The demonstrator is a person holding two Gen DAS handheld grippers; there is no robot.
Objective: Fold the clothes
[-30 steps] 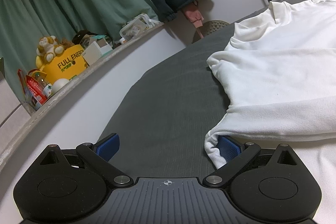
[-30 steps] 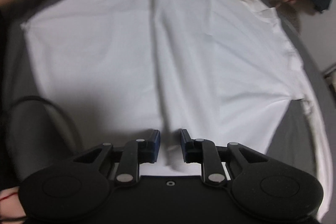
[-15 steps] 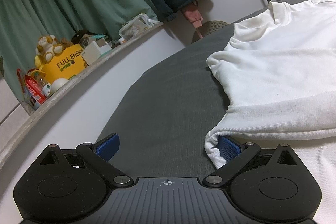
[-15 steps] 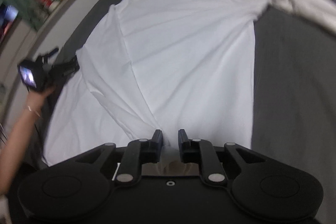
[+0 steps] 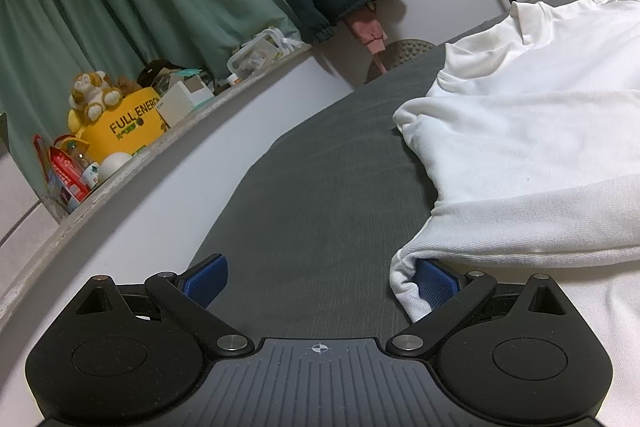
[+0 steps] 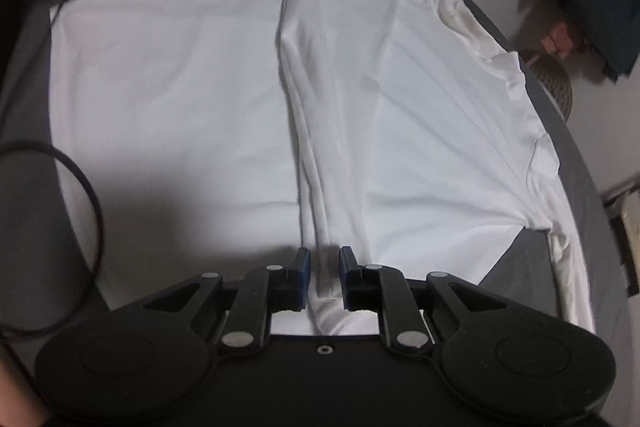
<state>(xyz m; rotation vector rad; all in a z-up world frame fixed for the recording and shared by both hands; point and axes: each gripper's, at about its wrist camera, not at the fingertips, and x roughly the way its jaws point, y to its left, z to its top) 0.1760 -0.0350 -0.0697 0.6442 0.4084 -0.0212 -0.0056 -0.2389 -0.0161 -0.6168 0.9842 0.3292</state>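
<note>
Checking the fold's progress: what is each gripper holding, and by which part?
The right gripper pinches the white shirt by a bunched fold at its near edge. The left gripper is open, one pad under the shirt's edge, gripping nothing.

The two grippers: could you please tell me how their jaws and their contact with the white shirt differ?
The left gripper stands wide open, only one blue pad touching the white shirt; the right gripper is pinched on a fold of it. Both have black fingers with blue pads.

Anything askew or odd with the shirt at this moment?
The white shirt has a raised ridge of bunched cloth running up from the right claw, which pinches it. Its collar looks yellowed. Nothing spilled.
</note>
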